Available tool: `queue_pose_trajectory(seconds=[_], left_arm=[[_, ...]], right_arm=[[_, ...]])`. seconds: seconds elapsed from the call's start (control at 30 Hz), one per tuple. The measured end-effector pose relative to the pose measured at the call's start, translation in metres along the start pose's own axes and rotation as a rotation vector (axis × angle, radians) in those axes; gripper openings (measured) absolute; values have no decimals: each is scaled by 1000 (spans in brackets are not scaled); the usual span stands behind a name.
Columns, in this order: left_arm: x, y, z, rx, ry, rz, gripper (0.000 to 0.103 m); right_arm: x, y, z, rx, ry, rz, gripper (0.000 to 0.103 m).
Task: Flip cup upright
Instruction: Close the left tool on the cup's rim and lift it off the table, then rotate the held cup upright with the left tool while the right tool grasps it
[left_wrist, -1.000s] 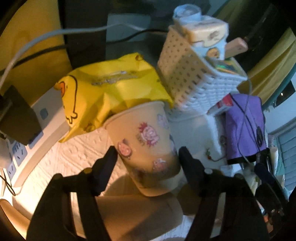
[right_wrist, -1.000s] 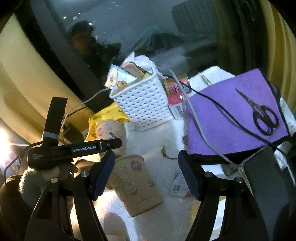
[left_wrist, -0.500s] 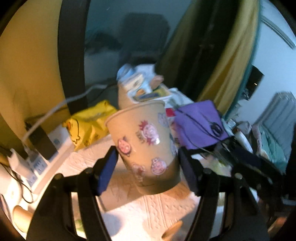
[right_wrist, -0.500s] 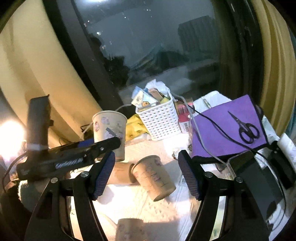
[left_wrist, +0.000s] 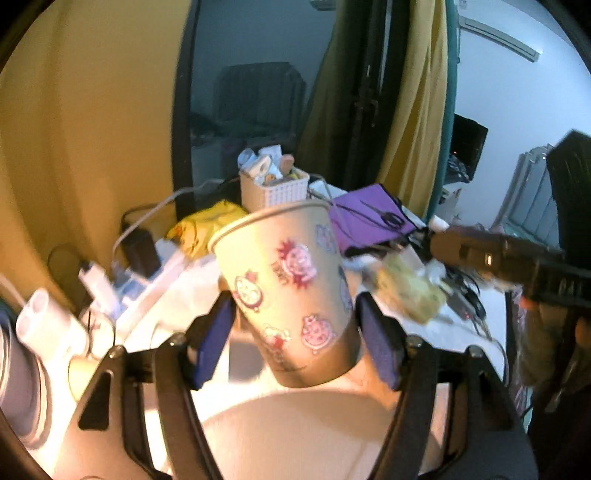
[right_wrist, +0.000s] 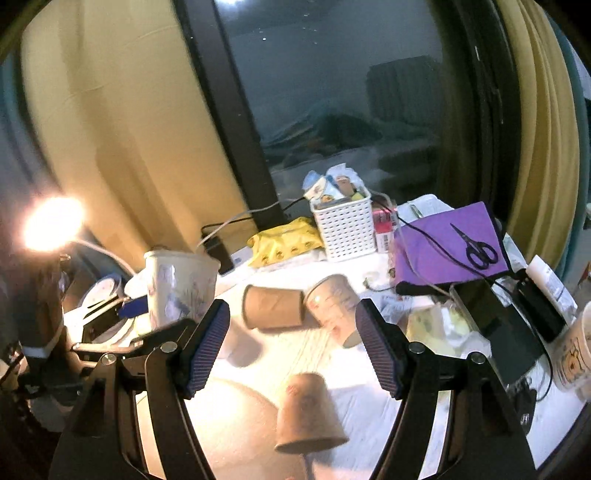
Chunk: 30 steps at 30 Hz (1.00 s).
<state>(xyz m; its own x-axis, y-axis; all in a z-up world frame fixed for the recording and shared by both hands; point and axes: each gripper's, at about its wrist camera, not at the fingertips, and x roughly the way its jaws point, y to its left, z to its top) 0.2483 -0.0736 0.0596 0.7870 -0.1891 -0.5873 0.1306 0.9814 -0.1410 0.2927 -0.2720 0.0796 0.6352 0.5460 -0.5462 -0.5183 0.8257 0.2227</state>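
Observation:
My left gripper (left_wrist: 295, 332) is shut on a paper cup (left_wrist: 291, 291) with cartoon stickers, held upright above the table with its mouth up. In the right wrist view that cup (right_wrist: 177, 284) and the left gripper (right_wrist: 129, 310) show at the left. My right gripper (right_wrist: 291, 339) is open and empty above the table. Below it two cups lie on their sides, a brown one (right_wrist: 273, 306) and a stickered one (right_wrist: 332, 306). A third cup (right_wrist: 306, 417) stands mouth down near the front.
A white basket (right_wrist: 343, 229) of packets, a yellow snack bag (right_wrist: 284, 243), a purple cloth (right_wrist: 447, 243) with scissors (right_wrist: 476, 247), cables and a power strip (left_wrist: 147, 280) crowd the back. A lamp (right_wrist: 51, 225) glares at the left. A phone (right_wrist: 498, 325) lies at the right.
My left gripper has lifted the stickered cup off the table and raised it upright. My right gripper has pulled up and back, so more cups come into view.

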Motion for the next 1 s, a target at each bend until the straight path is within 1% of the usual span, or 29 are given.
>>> queue_pose_trajectory(seconds=[0.13,0.4,0.73,0.83,1.0], left_arm=[[-27,5,-31,-10,-17,-11,68],[-69,2,-94,20,-56,-35,68],[-89,2,-146,24,-90,-62,68],[-94,3,-160,44,-113,-39,68],[-103,4,-178,80,-154,-23,68]], right_arm=[[-12,24,-16,-25,7,5,74],[-27,64,-54,-63,30,19,74],[-48,97,-101,-95,39,32,74],[-55,106,-112,-108,29,32,74],[-64,127,-130,-172,2,105,74]])
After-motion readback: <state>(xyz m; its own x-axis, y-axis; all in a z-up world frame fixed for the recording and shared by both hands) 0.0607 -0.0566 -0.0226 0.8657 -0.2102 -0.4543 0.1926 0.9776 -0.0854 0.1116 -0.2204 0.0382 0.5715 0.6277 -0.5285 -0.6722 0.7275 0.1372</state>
